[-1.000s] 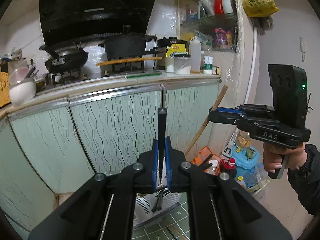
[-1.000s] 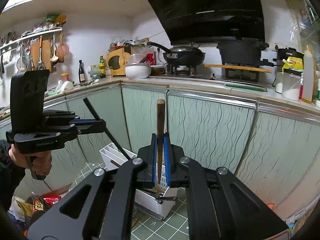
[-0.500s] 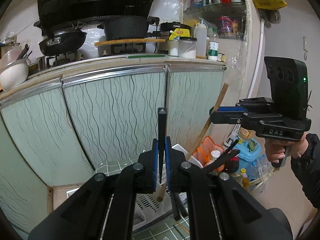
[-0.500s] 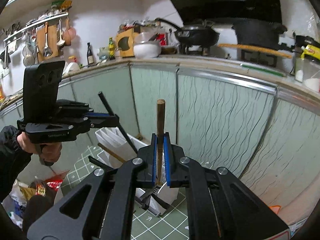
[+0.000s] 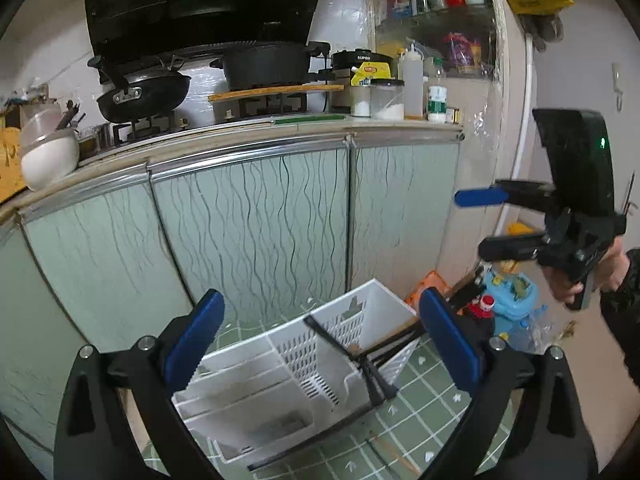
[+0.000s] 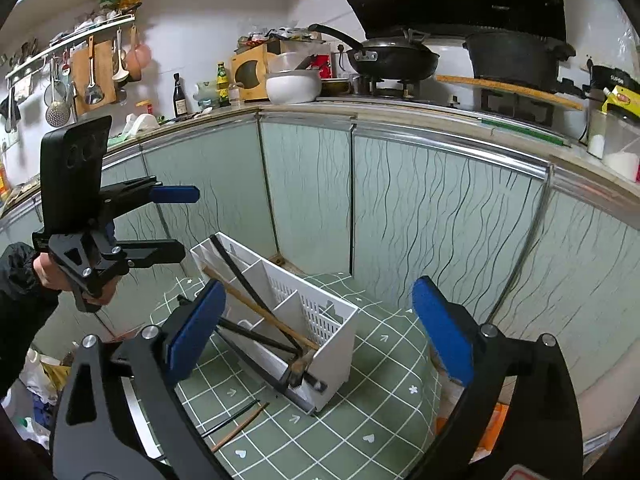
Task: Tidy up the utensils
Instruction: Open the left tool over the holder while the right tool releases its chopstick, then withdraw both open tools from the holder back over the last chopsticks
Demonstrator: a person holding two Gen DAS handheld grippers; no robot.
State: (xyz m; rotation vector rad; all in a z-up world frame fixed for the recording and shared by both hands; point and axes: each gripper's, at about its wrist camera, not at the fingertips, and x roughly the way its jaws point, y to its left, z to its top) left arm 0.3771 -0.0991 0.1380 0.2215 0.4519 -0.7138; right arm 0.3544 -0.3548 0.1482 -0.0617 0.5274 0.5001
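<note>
A white slotted organizer (image 5: 280, 364) (image 6: 332, 340) stands on a green gridded mat (image 6: 380, 412). A black utensil (image 5: 334, 338) (image 6: 240, 276) and a wooden-handled one (image 6: 260, 310) lean across its end compartment, free of both grippers. My left gripper (image 5: 320, 303) (image 6: 189, 222) hovers above the organizer. Its jaws are opening and nothing is between them. To its right, at about the same height, my right gripper (image 6: 319, 286) (image 5: 472, 224) is likewise opening, with nothing between its pads. Two loose chopsticks (image 6: 240, 420) lie on the mat in front of the organizer.
Pale green cabinet doors (image 5: 256, 232) rise just behind the organizer. The counter (image 6: 440, 120) above carries a stove, pans, a white pot and bottles. Bags and a blue plastic item (image 5: 512, 300) crowd the floor at the right. A person's hand (image 5: 568, 280) holds the right gripper.
Both grippers were shut, the left on a black utensil and the right on a wooden-handled one. Both have since opened wide, and the utensils now rest in the organizer. Both views have tipped downward.
</note>
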